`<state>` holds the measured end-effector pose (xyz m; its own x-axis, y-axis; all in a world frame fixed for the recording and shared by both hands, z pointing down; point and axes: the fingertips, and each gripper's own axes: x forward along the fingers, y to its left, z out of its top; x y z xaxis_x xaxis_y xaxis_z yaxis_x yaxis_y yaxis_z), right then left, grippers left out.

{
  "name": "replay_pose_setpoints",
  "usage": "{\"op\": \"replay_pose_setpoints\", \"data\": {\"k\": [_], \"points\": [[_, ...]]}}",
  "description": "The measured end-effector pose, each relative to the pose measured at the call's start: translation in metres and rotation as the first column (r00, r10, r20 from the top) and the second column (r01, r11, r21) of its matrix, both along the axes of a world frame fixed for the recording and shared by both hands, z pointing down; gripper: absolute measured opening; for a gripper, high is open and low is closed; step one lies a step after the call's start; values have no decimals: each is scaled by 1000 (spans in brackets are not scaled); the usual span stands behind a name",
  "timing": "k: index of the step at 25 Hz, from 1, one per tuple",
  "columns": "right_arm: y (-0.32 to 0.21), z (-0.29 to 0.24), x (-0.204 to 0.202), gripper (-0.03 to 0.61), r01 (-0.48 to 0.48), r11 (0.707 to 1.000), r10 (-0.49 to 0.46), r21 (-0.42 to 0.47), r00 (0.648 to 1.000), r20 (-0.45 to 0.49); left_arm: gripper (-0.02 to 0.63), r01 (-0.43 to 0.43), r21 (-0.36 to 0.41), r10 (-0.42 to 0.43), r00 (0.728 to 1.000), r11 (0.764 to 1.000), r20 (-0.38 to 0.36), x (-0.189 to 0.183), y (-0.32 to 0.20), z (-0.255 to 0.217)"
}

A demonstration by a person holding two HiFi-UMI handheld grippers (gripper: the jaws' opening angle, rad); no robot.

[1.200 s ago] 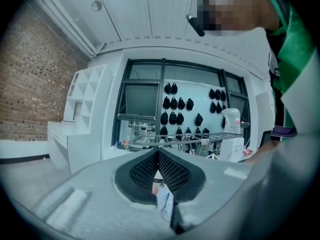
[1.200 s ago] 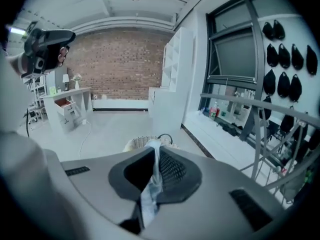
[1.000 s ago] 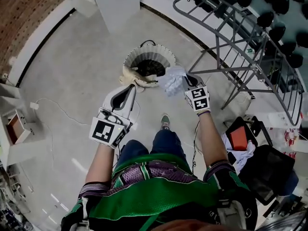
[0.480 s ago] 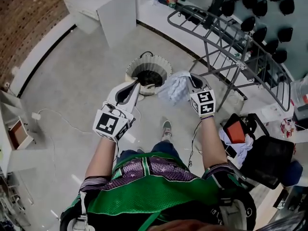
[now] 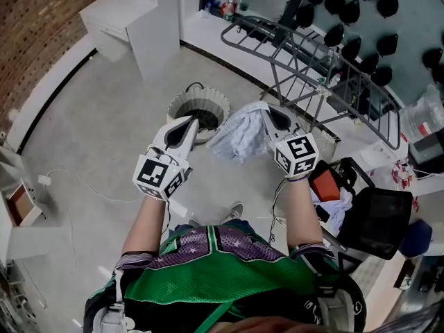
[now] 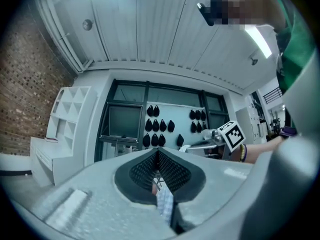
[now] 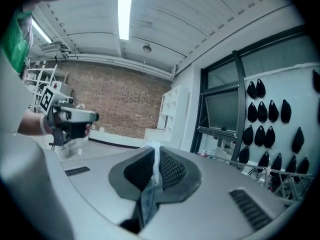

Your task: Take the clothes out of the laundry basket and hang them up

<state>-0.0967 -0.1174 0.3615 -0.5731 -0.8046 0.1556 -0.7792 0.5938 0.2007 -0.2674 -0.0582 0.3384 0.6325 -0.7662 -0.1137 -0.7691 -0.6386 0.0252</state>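
Right hand-held gripper (image 5: pixel 268 115) pinches the garment (image 5: pixel 239 136); left hand-held gripper (image 6: pixel 158 159) nips fabric (image 6: pixel 163 202) hidden in head view.

Perhaps laundry room: drying rack (image 5: pixel 313 60), basket (image 5: pixel 179 109)

The garment (image 5: pixel 239 136) is thin, crumpled woven cloth, pale blue-white and matt; a fine check shows on the strip seen in the left gripper view. The left gripper (image 5: pixel 194 121) and right gripper (image 5: pixel 268 111) have smooth, matt, pale-grey plastic shells, while their fingers (image 6: pixel 176 170) carry dark pads with a fine grid texture. The laundry basket (image 5: pixel 177 109) has a ribbed white plastic wall, the drying rack (image 5: pixel 312 61) is grey metal tube with a dull sheen, the floor (image 5: pixel 90 123) is smooth matt grey, and the wall (image 5: pixel 35 26) is rough red-brown brick.
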Motion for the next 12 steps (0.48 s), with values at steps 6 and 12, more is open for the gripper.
{"op": "replay_pose_setpoints", "data": {"k": [6,12], "points": [[17,-69,40,12,47,994,-56,100,995,86,17,-59,15,58,998,998,37,71,-30,-10],[24,-120,90,13,96,975,-121,200,986,115,18,-153,42,150,987,987,65,163,-55,-20]]}}
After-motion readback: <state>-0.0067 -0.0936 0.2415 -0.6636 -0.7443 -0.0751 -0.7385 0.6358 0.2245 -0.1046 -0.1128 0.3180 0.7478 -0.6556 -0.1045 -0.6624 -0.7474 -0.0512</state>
